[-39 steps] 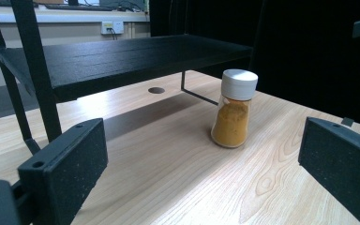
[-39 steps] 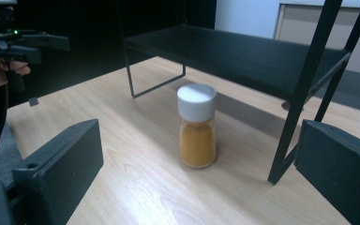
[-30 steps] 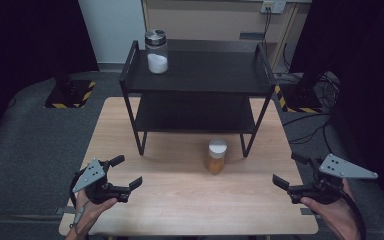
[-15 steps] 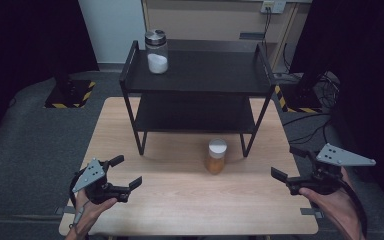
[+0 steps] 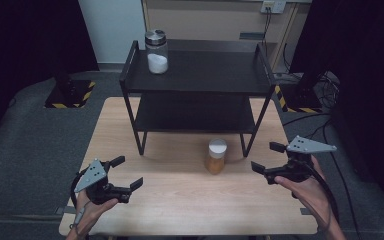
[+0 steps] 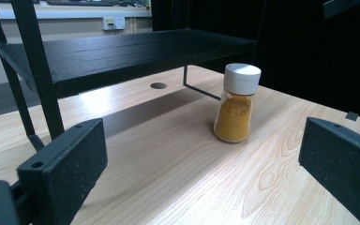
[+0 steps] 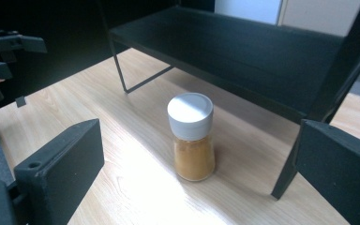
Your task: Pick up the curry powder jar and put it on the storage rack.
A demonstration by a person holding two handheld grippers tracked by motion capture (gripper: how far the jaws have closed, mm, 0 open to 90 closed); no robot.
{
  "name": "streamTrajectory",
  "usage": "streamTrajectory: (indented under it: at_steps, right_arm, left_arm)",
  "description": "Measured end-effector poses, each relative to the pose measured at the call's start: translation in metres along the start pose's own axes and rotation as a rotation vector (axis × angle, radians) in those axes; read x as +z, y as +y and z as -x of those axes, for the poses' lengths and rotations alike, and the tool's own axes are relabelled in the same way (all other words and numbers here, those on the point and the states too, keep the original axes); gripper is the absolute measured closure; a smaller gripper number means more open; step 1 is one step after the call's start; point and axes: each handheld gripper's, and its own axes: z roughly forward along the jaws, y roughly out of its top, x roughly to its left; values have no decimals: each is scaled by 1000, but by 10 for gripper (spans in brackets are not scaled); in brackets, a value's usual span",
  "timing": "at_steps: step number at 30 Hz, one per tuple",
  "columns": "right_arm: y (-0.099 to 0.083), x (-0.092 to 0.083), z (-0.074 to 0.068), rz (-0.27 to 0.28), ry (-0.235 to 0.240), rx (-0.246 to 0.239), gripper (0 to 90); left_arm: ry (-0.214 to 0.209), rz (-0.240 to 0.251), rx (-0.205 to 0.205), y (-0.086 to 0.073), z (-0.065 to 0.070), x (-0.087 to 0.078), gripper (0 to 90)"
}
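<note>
The right gripper [image 5: 268, 162] is held wide, with nothing between its jaws. It hovers over the wooden table [image 5: 180, 200], just to the right of the spice jar [image 5: 216, 156], and its jaws point at this jar. In the right gripper view the jar [image 7: 191, 136] stands upright between the two jaws but well ahead of them, not touched. Compared with half a second ago, this gripper has come a little closer to the jar, and the hand [image 5: 307, 187] is turned slightly more toward it.

The left gripper [image 5: 126, 173] is also wide and holds nothing. It is farther from the jar, on its left side, and has hardly moved since the earlier pictures.

The jar has a white cap and orange-brown powder inside; I can read no label or writing on it. It stands on the table just in front of the black shelf rack [image 5: 195, 75], near the right front leg. On the top shelf, at the left back corner, stands a glass jar [image 5: 156, 51] with white powder and a metal lid.
</note>
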Motion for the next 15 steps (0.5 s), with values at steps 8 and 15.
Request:
streamTrajectory:
  at_steps: [8, 15]
  right_arm:
    - [4, 30, 2, -43, 1, -9, 25]
    - [4, 56, 4, -74, -2, -11, 24]
  left_arm:
    - [-4, -4, 8, 1, 0, 1, 1]
    - [-7, -7, 12, 1, 1, 1, 2]
